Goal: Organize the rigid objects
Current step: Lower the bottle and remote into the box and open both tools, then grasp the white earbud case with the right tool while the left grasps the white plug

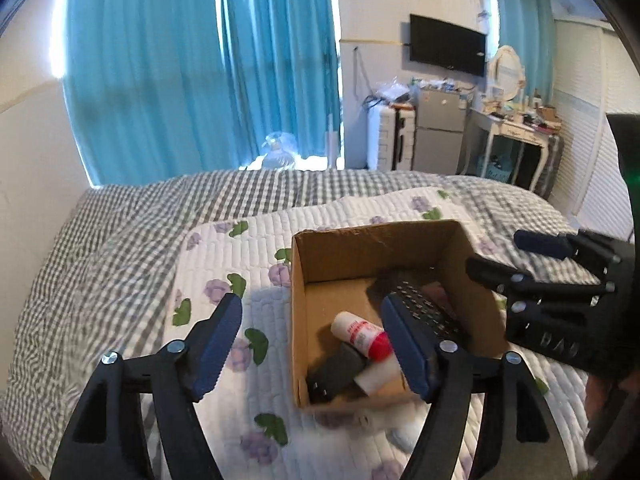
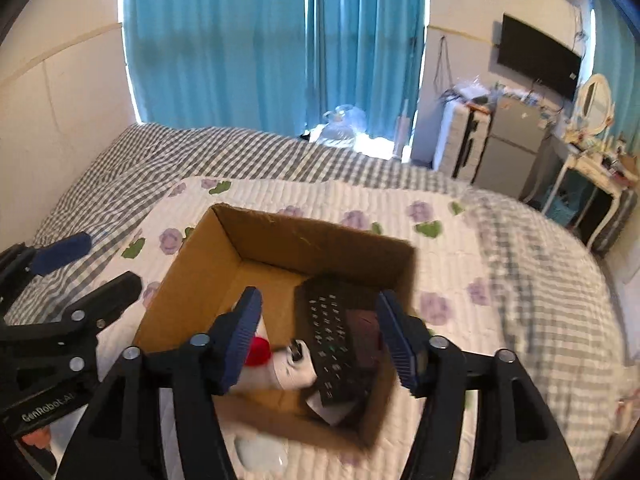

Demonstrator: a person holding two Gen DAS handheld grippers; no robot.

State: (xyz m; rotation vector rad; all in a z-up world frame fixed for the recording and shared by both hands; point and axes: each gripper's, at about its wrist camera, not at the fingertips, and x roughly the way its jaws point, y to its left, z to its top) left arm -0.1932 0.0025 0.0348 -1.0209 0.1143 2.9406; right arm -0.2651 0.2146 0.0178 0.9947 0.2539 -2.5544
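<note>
Remote (image 2: 330, 336) lengthwise in box (image 2: 280, 236), tilted

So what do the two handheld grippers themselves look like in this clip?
Both are black plastic with silver screws at the joints. The left gripper and right gripper each carry two ribbed dark-blue finger pads. White "GenRobot.AI" lettering marks the left body; the right body's marking is illegible. No cables visible.

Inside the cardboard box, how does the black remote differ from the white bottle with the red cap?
The remote is black, flat and covered in rows of small buttons; the bottle is white, round-bodied, with red print and a red cap. The remote is on the box's right side, propped at a slant; the bottle lies on its side toward the left. Both are already inside the box, and neither is held by a gripper.
</note>
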